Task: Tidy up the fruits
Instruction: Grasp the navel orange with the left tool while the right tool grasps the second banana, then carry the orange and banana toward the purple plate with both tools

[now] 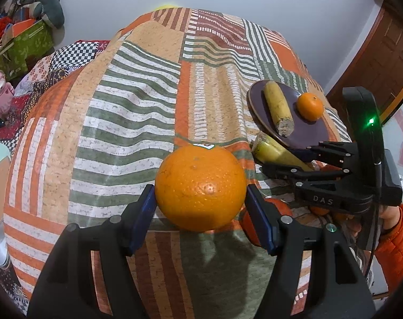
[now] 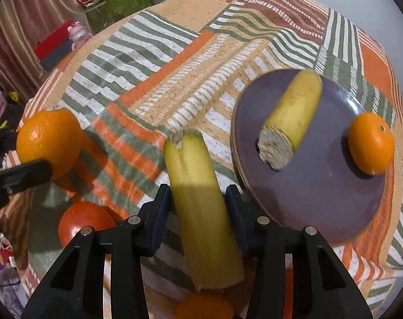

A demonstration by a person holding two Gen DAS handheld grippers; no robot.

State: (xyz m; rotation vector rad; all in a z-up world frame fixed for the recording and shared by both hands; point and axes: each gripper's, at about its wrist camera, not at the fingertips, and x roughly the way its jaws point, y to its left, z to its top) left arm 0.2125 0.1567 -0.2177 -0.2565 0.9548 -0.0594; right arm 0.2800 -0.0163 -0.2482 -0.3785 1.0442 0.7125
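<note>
My left gripper (image 1: 200, 196) is shut on a large orange (image 1: 200, 187) and holds it above the striped tablecloth; the orange also shows at the left of the right wrist view (image 2: 49, 141). My right gripper (image 2: 198, 207) is shut on a yellow banana piece (image 2: 198, 207), just left of a purple plate (image 2: 321, 199). The plate holds another banana piece (image 2: 291, 119) and a small orange (image 2: 371, 143). In the left wrist view the right gripper (image 1: 302, 159) sits at the plate's (image 1: 302, 133) near edge with its banana piece (image 1: 273, 151).
A red fruit (image 2: 84, 223) lies on the cloth below the large orange, and an orange fruit (image 2: 204, 308) lies under my right gripper. A green box (image 1: 23, 45) and clutter stand beyond the table's left edge. A wooden door (image 1: 382, 61) is at the right.
</note>
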